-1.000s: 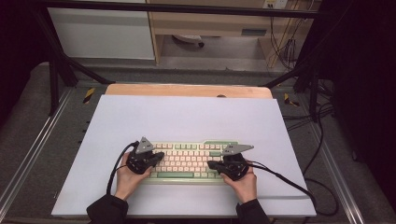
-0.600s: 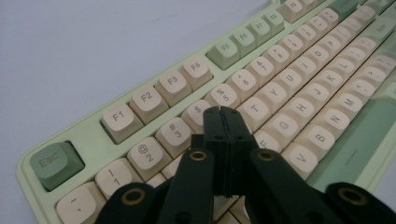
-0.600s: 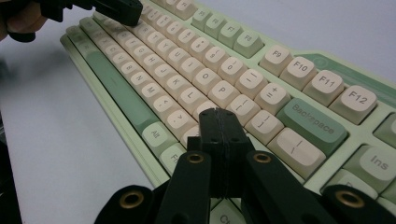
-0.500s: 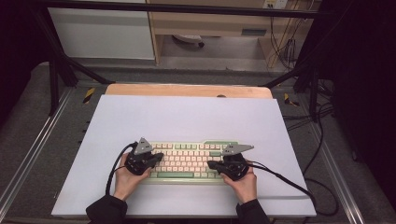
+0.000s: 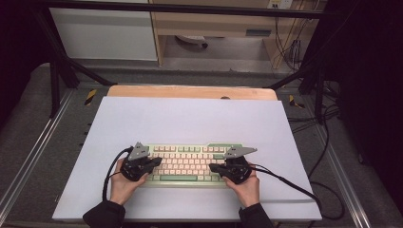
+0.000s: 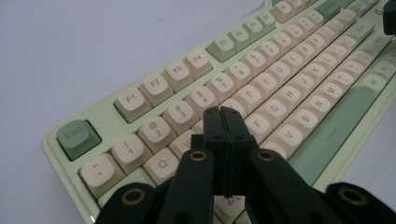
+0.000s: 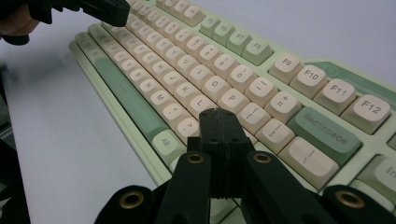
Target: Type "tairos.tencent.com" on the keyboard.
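The pale green keyboard with cream keycaps (image 5: 190,164) is laid lengthwise left to right on the desk (image 5: 190,118), its ends flanked by the clenched, empty left gripper (image 5: 153,163) and right gripper (image 5: 215,167).

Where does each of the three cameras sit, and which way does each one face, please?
High view: above the person's side, looking forward and down on the table; both hands come in from the bottom, the left gripper and right gripper over the keyboard.
Left gripper view: rides the left gripper, looking along its shut jaws across the keyboard's Esc end.
Right gripper view: rides the right gripper, looking along its shut jaws across the Backspace end.
Shared: all three show the keyboard; the right gripper view also catches the left gripper.
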### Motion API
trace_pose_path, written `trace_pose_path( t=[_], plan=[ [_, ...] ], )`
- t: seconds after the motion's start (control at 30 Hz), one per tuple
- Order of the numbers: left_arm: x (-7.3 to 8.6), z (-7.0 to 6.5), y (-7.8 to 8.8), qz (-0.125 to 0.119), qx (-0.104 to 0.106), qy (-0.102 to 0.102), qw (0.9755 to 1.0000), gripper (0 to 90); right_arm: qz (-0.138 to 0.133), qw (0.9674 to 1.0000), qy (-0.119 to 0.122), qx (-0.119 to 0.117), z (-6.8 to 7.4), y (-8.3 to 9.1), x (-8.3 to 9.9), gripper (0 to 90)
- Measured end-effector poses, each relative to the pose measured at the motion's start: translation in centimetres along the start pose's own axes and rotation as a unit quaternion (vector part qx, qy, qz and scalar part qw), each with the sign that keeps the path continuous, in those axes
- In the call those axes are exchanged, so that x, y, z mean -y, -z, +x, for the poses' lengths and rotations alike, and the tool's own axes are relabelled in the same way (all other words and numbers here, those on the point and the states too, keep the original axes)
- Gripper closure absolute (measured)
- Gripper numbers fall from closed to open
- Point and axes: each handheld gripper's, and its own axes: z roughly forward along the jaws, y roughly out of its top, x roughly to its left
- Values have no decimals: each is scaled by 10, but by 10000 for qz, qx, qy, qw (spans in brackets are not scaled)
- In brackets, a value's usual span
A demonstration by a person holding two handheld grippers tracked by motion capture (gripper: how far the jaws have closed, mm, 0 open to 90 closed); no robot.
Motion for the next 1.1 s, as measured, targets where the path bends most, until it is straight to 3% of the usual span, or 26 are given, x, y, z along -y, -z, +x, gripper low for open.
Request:
trace_pose_path(
  t=[0.57, 1.1],
  plan=[
    [10, 2, 10, -19, 65, 25, 10000, 896, 18, 9999, 74, -133, 14, -13, -11, 900],
    [13, 5, 15, -68, 66, 49, 9999, 897, 58, 9995, 210, -249, 32, -39, -24, 900]
  ],
)
